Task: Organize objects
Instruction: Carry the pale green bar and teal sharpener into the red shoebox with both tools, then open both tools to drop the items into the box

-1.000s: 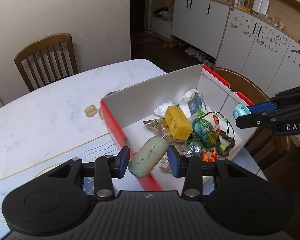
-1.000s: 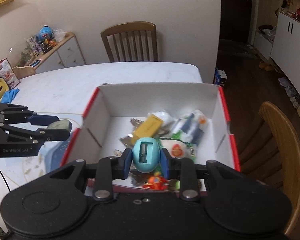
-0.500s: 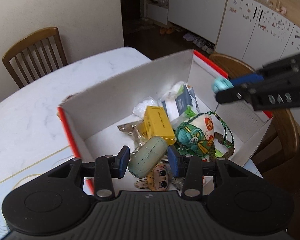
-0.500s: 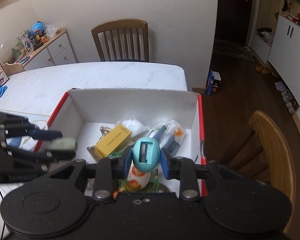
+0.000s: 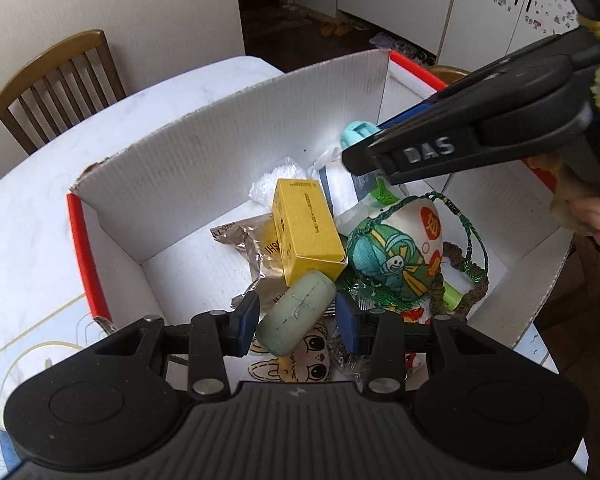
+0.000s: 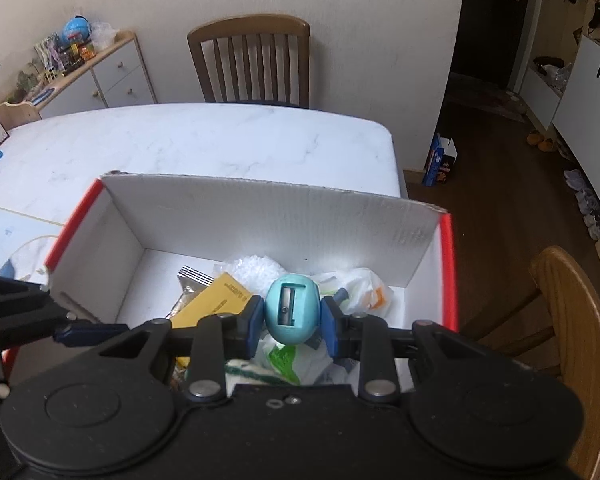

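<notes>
My left gripper is shut on a pale green oblong eraser and hangs inside the white cardboard box with red rims, just over a yellow carton and a cartoon-face toy. My right gripper is shut on a teal egg-shaped pencil sharpener above the same box, over white plastic bags. In the left wrist view the right gripper reaches in from the right with the sharpener at its tip. A green printed pouch lies in the box.
The box stands on a white marble table near its edge. Wooden chairs stand at the far side and at the right. A person's hand holds the right tool. A low cabinet with toys is at the back left.
Both grippers came forward and down over the box, each still gripping its object. The right gripper now reaches deep into the left wrist view from the right.
</notes>
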Demonstrator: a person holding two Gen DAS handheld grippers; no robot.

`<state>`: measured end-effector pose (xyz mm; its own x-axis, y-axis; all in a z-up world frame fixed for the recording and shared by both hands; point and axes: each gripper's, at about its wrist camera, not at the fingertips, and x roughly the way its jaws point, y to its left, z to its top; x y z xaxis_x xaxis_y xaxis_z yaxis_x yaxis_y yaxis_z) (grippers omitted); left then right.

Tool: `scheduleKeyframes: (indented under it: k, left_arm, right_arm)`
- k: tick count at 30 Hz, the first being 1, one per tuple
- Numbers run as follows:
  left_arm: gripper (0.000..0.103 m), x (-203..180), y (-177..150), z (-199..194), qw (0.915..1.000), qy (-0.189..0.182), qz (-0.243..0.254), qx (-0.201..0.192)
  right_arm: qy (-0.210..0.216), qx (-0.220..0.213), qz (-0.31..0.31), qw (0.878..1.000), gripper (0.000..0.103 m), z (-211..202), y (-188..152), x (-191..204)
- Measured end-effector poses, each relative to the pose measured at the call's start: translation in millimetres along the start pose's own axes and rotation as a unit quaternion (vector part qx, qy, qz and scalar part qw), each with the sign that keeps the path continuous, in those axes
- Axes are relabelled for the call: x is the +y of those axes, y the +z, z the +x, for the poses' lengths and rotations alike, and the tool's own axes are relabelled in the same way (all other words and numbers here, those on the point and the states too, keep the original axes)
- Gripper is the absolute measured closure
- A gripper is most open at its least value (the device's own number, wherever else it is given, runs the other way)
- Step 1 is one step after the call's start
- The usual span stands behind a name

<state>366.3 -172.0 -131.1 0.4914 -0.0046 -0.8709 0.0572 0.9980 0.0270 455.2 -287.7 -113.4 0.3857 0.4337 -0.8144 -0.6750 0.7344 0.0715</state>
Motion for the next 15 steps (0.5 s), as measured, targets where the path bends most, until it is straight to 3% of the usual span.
scheduleKeyframes:
  k: [15]
  left_arm:
    - [0.063,-3.1,-0.1,5.2,0.9999,-0.004,0.001,0.011]
  right_arm:
    - [0.015,0.029,0.003,0.999,0.071,18.6,-1.3,-6.9]
